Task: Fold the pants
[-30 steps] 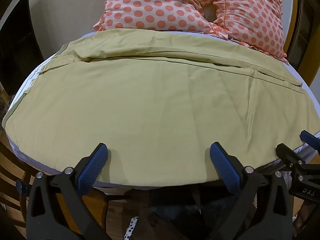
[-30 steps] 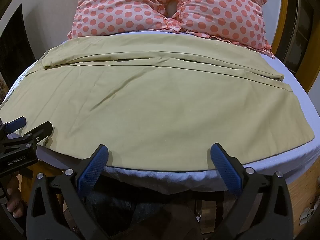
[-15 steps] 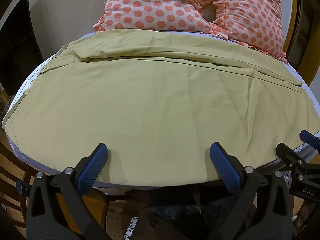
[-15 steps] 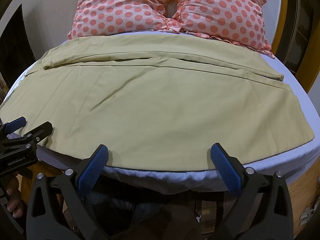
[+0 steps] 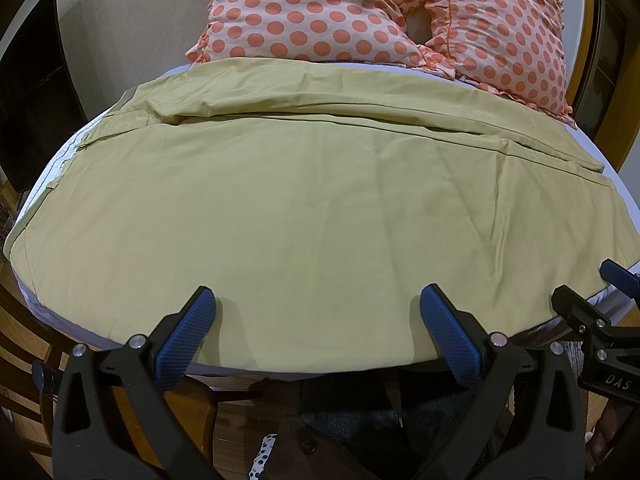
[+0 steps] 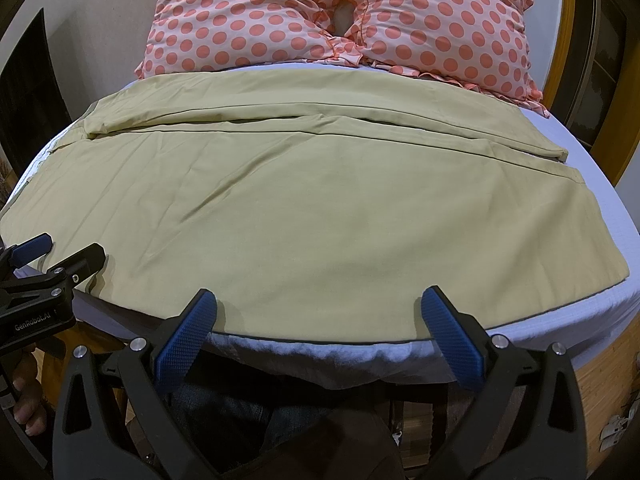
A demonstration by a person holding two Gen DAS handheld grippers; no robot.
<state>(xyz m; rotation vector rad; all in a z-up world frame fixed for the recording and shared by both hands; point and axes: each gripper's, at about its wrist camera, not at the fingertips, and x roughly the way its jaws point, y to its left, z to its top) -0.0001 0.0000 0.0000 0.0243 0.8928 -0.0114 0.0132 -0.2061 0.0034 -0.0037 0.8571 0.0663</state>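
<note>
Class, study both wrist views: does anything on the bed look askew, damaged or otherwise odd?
Nothing is damaged or spilled. The tan pants lie spread flat across the bed, with only soft creases. Both the left gripper and right gripper are open at the near edge, holding nothing.

One pants, two pillows, two hand-held grippers

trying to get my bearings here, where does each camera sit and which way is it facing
Left wrist: on the left gripper at the bed's near edge, facing the khaki pants and polka-dot pillows; the right gripper shows at the right edge.
Right wrist: on the right gripper, same heading, further right; the left gripper shows at the left edge.
Shared: pants, pillows, white bedsheet.
</note>
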